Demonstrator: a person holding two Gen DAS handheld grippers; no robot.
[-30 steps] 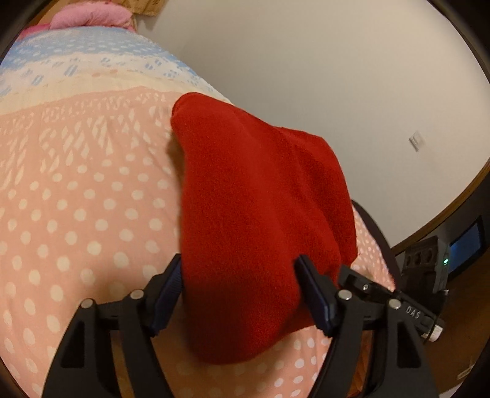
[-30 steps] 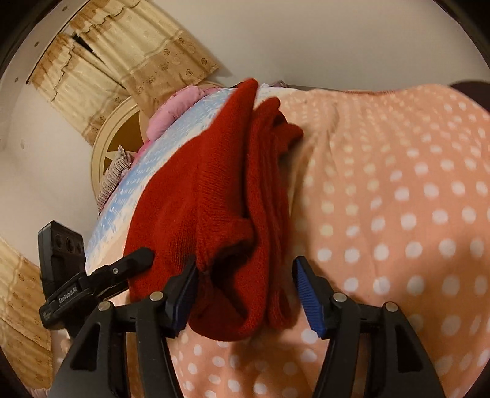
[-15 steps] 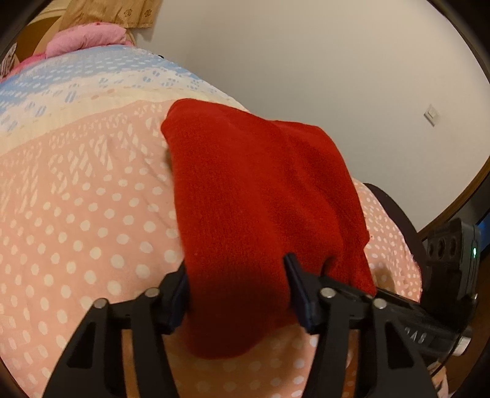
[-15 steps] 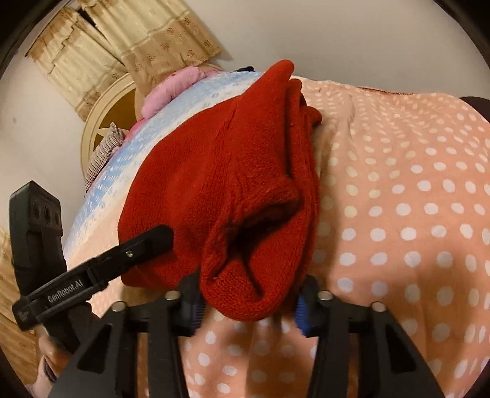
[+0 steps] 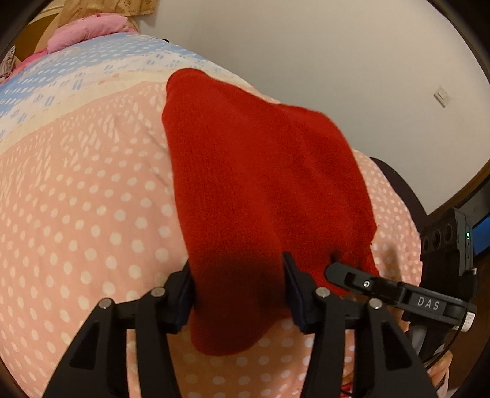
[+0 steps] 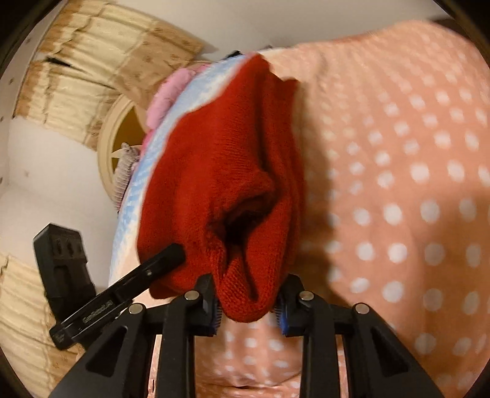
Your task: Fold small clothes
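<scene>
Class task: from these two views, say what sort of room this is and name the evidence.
Probably a bedroom: a pink polka-dot quilt covers a bed, a pink pillow lies at its far end, and cream curtains hang behind.

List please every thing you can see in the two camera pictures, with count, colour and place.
knitted garment: one, red, lying on the bed cover, near edge between both tongs
bed cover: one, pink with white dots, blue band at far end
pillow: one, pink, far end of bed
curtain: cream, by the wall
wall switch: one, white, on wall
left tongs: black, pads pressing the garment
right tongs: black, closed on bunched edge
</scene>
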